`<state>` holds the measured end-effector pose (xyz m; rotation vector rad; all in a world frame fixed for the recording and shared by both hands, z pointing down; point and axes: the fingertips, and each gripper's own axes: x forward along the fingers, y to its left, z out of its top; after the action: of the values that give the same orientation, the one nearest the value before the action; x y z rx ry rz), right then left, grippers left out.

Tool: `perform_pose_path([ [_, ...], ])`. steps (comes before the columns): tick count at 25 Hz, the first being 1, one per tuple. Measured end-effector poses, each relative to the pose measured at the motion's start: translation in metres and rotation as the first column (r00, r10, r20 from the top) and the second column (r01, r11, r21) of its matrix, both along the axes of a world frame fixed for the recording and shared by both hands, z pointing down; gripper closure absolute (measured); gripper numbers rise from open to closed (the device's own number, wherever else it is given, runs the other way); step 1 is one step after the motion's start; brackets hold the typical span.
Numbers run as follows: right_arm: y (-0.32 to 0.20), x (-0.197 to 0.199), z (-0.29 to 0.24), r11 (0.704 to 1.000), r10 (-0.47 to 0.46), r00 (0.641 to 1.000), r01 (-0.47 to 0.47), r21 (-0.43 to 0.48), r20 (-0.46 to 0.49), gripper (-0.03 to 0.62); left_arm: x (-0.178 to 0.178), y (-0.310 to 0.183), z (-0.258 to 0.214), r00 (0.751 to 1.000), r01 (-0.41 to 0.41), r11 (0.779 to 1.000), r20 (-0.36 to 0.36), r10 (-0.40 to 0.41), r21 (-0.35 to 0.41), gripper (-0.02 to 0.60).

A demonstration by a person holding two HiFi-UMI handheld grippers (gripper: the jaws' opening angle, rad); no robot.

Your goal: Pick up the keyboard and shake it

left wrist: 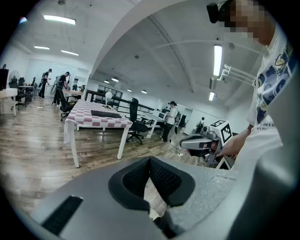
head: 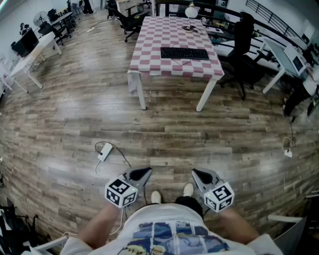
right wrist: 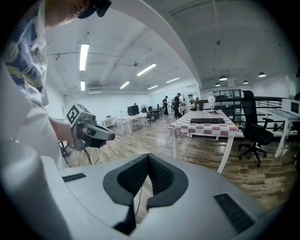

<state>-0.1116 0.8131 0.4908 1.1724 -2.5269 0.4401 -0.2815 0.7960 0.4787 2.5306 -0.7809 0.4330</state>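
Note:
A black keyboard [head: 184, 53] lies on a table with a pink-and-white checked cloth [head: 149, 60], far across the wooden floor; it also shows as a dark strip in the left gripper view [left wrist: 106, 114] and in the right gripper view [right wrist: 207, 121]. My left gripper [head: 147, 171] and right gripper [head: 195, 172] are held close to my body, low in the head view, both shut with nothing between the pads. Each gripper sees the other: the right gripper [left wrist: 183, 142] in the left view, the left gripper [right wrist: 112, 136] in the right view.
A white power strip [head: 104, 151] with a cable lies on the floor ahead of my left side. A black office chair [head: 242, 55] stands right of the table, a white lamp [head: 191, 12] on its far end. Desks line both sides; people stand far off.

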Motion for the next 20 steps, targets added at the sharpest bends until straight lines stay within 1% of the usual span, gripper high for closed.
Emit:
perform_pose_path([
  [3, -0.002, -0.015, 0.003, 1.0, 0.008, 1.0, -0.008, -0.027, -0.014, 0.596, -0.009, -0.004, 0.0, 1.0, -0.013, 1.0, -0.015, 0.014, 0.008, 0.578],
  [6, -0.011, -0.024, 0.003, 1.0, -0.002, 1.0, 0.002, -0.004, -0.007, 0.595, -0.012, -0.011, 0.003, 0.999, -0.021, 1.0, -0.04, 0.021, -0.004, 0.578],
  [10, -0.036, -0.02, 0.002, 1.0, -0.001, 1.0, 0.001, 0.001, -0.006, 0.597, 0.003, -0.034, 0.009, 0.998, -0.043, 0.999, -0.036, 0.043, -0.005, 0.578],
  [13, -0.073, -0.008, -0.001, 1.0, 0.004, 1.0, -0.004, 0.002, 0.0, 0.595, 0.02, -0.068, 0.009, 0.998, -0.064, 0.998, -0.004, 0.064, 0.015, 0.578],
  [16, -0.122, 0.011, 0.0, 1.0, 0.012, 1.0, -0.012, -0.021, 0.028, 0.595, 0.038, -0.116, 0.006, 0.999, -0.053, 0.999, 0.009, 0.052, 0.015, 0.578],
  [20, -0.192, 0.038, -0.003, 1.0, -0.008, 0.998, 0.008, 0.0, 0.065, 0.591, 0.068, -0.181, 0.001, 0.998, -0.05, 0.999, 0.03, 0.05, 0.017, 0.575],
])
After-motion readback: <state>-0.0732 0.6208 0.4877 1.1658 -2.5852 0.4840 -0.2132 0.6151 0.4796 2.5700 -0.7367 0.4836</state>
